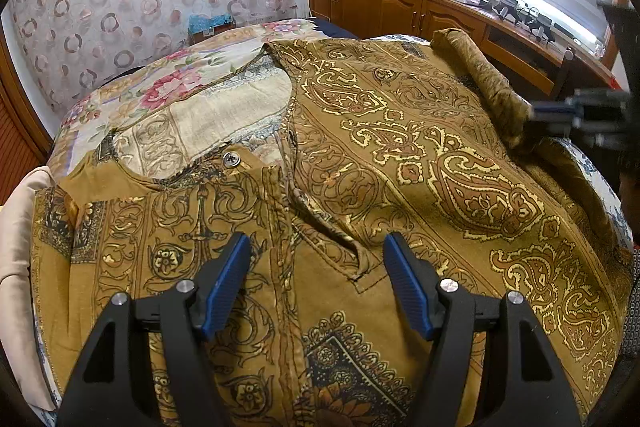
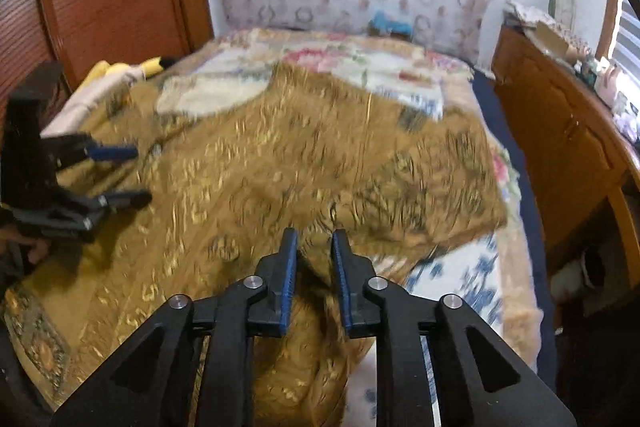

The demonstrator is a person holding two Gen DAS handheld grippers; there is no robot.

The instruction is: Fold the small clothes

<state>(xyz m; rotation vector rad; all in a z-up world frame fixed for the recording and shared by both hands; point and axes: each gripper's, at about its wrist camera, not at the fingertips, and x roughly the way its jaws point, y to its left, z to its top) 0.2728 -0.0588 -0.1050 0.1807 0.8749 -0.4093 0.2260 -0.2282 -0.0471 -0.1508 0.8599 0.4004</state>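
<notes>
Tilting down over the mustard shirt (image 1: 400, 155), left tongs (image 1: 316, 247) gape empty; right tongs (image 2: 314, 241) pinch its sleeve (image 2: 320, 267).

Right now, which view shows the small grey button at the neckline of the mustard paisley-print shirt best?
The left wrist view: the grey button sits sharp and unobstructed at the neckline of the mustard paisley shirt. The right wrist view is motion-blurred; the shirt shows there only as smeared pattern, and no button can be made out.
</notes>
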